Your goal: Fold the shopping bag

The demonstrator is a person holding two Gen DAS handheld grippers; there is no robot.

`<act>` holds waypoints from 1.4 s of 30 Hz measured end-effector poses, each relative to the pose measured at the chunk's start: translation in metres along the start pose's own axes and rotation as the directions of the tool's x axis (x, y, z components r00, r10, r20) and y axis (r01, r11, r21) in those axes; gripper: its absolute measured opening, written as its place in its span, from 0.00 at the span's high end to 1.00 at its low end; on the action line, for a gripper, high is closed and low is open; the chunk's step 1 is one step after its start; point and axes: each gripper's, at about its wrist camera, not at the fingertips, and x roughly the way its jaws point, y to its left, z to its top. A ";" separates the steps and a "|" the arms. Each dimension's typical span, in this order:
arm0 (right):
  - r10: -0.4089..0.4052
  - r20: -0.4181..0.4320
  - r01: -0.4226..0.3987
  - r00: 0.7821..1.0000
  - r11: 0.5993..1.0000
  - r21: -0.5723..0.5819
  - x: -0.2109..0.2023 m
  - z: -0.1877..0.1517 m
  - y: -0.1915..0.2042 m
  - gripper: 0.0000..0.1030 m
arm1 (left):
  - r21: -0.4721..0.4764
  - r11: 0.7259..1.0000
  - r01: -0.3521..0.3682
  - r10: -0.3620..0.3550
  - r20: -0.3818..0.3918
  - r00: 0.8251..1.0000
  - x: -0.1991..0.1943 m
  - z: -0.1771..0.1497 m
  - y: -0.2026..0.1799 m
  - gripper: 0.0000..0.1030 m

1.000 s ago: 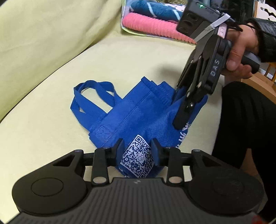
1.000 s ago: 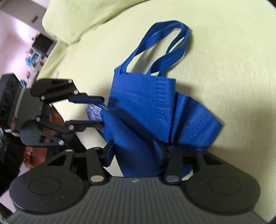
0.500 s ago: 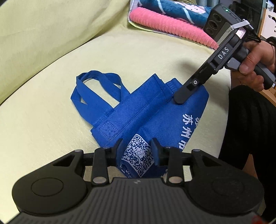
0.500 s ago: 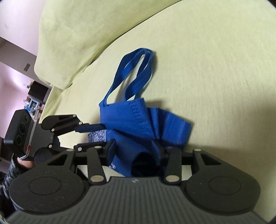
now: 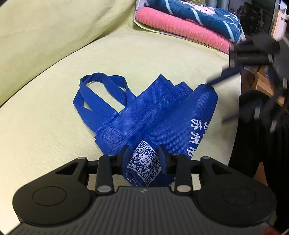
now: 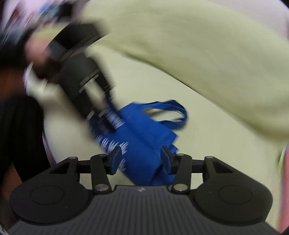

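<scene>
A blue shopping bag [image 5: 153, 115], partly folded, lies on the yellow-green sofa seat [image 5: 36, 137] with its handles [image 5: 101, 90] towards the backrest. My left gripper [image 5: 143, 156] is shut on the near corner, the one with the white QR print. In the left wrist view my right gripper shows as a blur at the right, and its fingers [image 5: 229, 72] are spread apart just off the bag's far corner. In the right wrist view, which is motion-blurred, the right gripper [image 6: 140, 157] is open and the bag [image 6: 144, 133] lies beyond its fingers.
A pink towel [image 5: 180, 30] and a blue patterned one [image 5: 198, 16] are stacked at the far end of the seat. The sofa backrest [image 5: 45, 27] rises on the left. A person's black-clothed leg [image 5: 256, 141] is at the seat's right edge.
My right gripper has come off the bag's far corner and swung away to the right, moving fast. The left gripper keeps its hold on the QR corner, and the bag lies flatter.
</scene>
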 end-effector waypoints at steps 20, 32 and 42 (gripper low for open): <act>-0.111 -0.113 0.054 0.987 0.907 -0.418 0.064 0.008 0.030 0.52 | 0.309 0.942 -0.130 0.107 0.089 0.990 -0.035 -0.012 -0.036 0.61; -0.061 -0.142 0.012 0.988 0.946 -0.324 0.069 0.008 0.018 0.52 | 0.635 0.747 -0.197 0.227 0.035 0.973 0.004 -0.020 -0.079 0.49; -0.040 -0.146 -0.001 0.988 0.962 -0.272 0.072 0.009 0.011 0.51 | 0.645 0.749 -0.155 0.220 -0.022 0.975 0.021 -0.014 -0.072 0.51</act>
